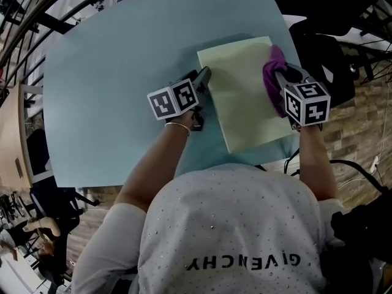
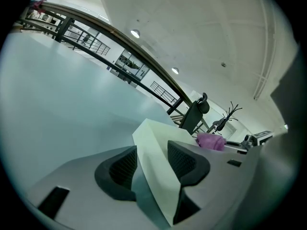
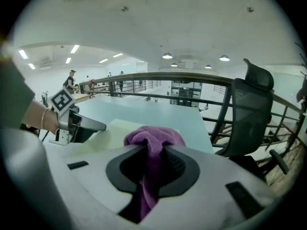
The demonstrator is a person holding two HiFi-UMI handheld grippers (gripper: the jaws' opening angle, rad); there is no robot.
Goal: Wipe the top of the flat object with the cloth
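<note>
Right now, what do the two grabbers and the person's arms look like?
Both the left gripper and the right gripper have pale grey bodies with black ribbed pads. Each carries a cube covered in black-and-white square markers. The person wears a white short-sleeved top dotted with tiny studs, and a thin bracelet on the left wrist.

The room is bright, with round lamps (image 3: 167, 55) and long strip lights (image 3: 74, 48) shining down from the ceiling. The pale blue worktop (image 1: 122, 72) is lit softly and evenly, with no hard shadows or glare. The left gripper view and the right gripper view bend like a fishbowl, with black corners and blurry near parts.
</note>
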